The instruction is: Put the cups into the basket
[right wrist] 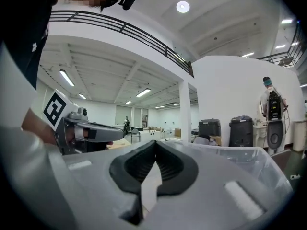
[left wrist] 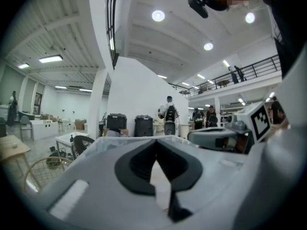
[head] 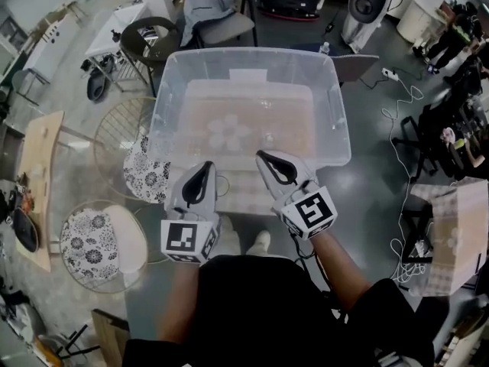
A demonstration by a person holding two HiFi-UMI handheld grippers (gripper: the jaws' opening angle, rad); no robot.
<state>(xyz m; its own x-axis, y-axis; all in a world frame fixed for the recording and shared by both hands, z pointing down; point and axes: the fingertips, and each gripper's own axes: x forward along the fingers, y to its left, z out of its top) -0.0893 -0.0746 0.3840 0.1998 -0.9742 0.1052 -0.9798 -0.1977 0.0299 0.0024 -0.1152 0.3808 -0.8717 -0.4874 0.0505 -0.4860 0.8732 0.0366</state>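
Observation:
A big clear plastic bin [head: 172, 105] stands in front of me, serving as the basket. Several pale translucent cups [head: 228, 132] lie on its floor, faint through the plastic. My left gripper [head: 207, 164] hovers at the bin's near rim, jaws shut with nothing in them. My right gripper [head: 262, 155] sits beside it over the same rim, also shut and empty. In the left gripper view the closed left gripper [left wrist: 156, 142] points over the bin's rim [left wrist: 108, 140], with the right gripper [left wrist: 225, 137] alongside. In the right gripper view the shut right gripper [right wrist: 155, 143] faces the bin's wall [right wrist: 252, 159].
Two round wire stools with floral cushions [head: 95, 243] [head: 145, 176] stand at my left, next to a wooden table [head: 38, 170]. A chair [head: 218, 14] is behind the bin. Cables [head: 401, 121] and a cardboard box [head: 451, 235] lie at the right. People stand in the background.

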